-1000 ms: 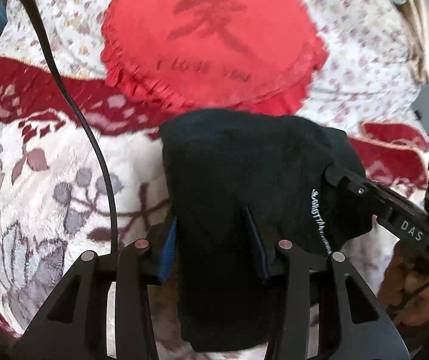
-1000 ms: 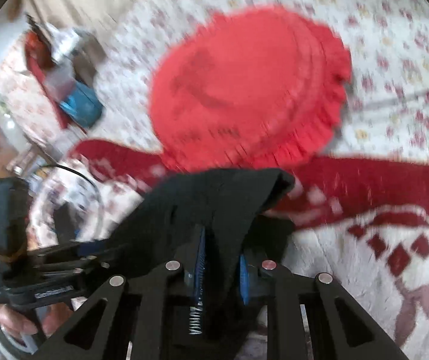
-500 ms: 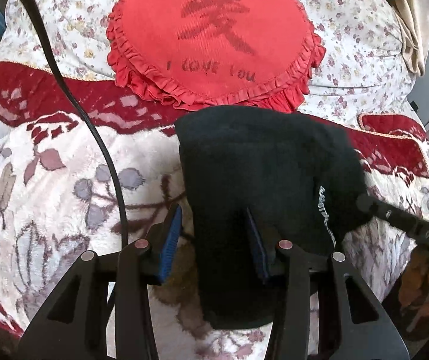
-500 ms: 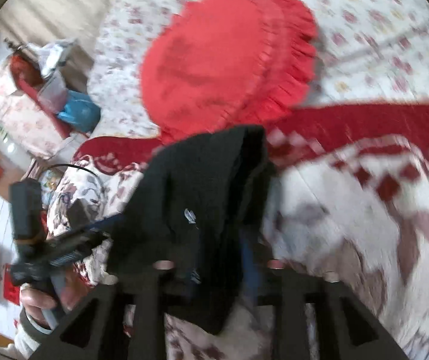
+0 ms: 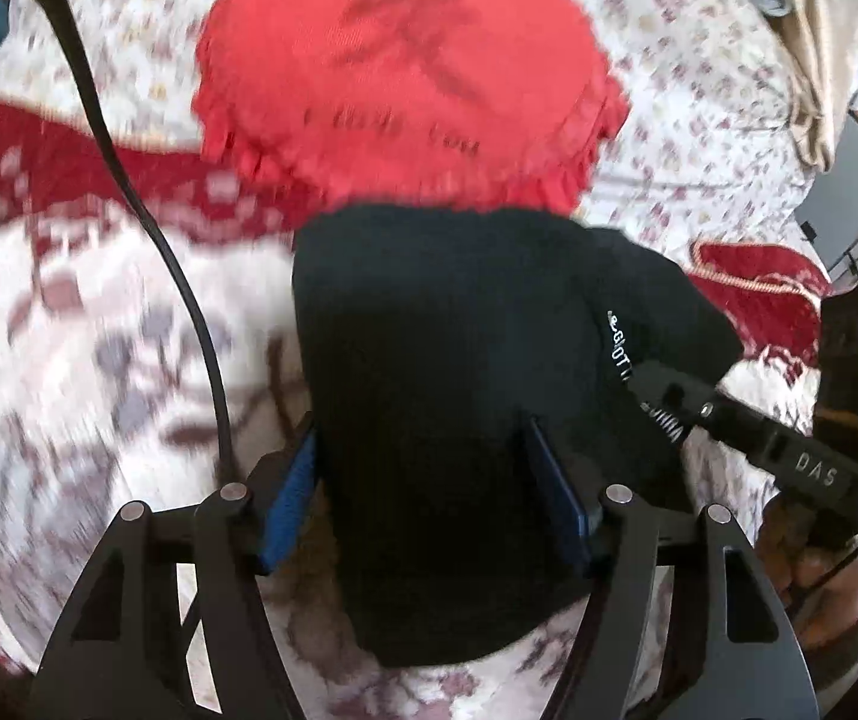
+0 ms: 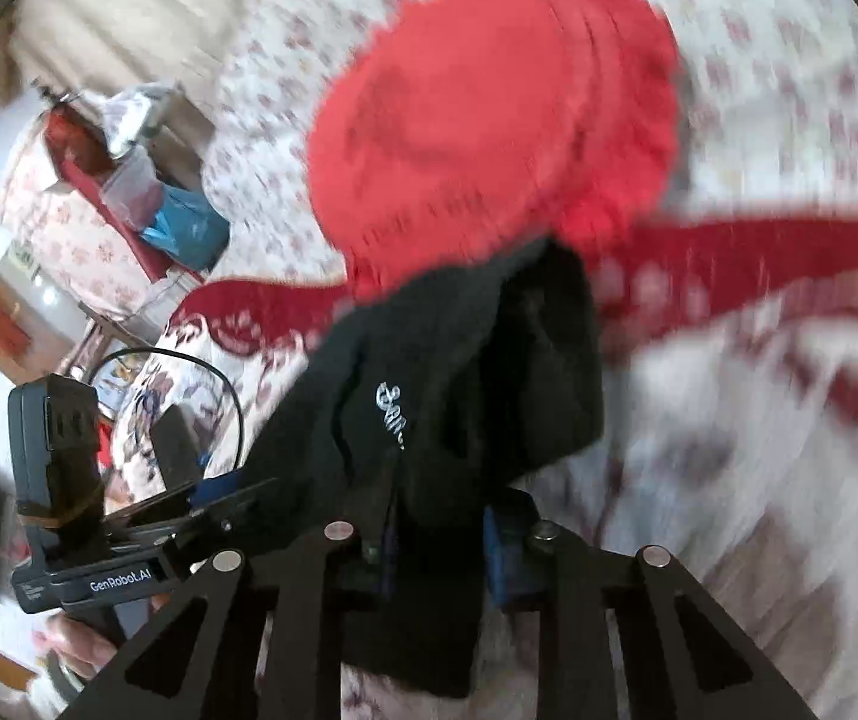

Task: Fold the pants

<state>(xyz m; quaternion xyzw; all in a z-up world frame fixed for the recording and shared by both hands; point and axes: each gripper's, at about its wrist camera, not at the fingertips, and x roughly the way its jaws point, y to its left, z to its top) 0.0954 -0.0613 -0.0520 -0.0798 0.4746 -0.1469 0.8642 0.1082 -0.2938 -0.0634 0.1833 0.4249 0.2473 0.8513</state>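
The black pants [image 5: 447, 372] are folded into a thick bundle with white lettering on one side and hang above the patterned bedspread. My left gripper [image 5: 429, 498] has its blue pads wide apart around the bundle, which fills the gap between them. My right gripper [image 6: 438, 531] is shut on the pants [image 6: 429, 396] and the cloth drapes down over its fingers. The right gripper [image 5: 669, 390] also shows at the right of the left wrist view, clamped on the pants' edge by the lettering. The left gripper [image 6: 207, 501] shows at the lower left of the right wrist view.
A red heart-shaped frilled cushion [image 5: 399, 72] lies on the bed just behind the pants. The red-and-white bedspread [image 5: 99, 330] lies below. A black cable [image 5: 147, 210] crosses the left side. A grey box [image 5: 849, 216] stands at the right edge. Bags and clutter [image 6: 147, 204] lie beside the bed.
Both grippers have carried the pants bundle forward towards the red cushion, which now sits closer behind it. The views are blurred from motion. The grips look the same.
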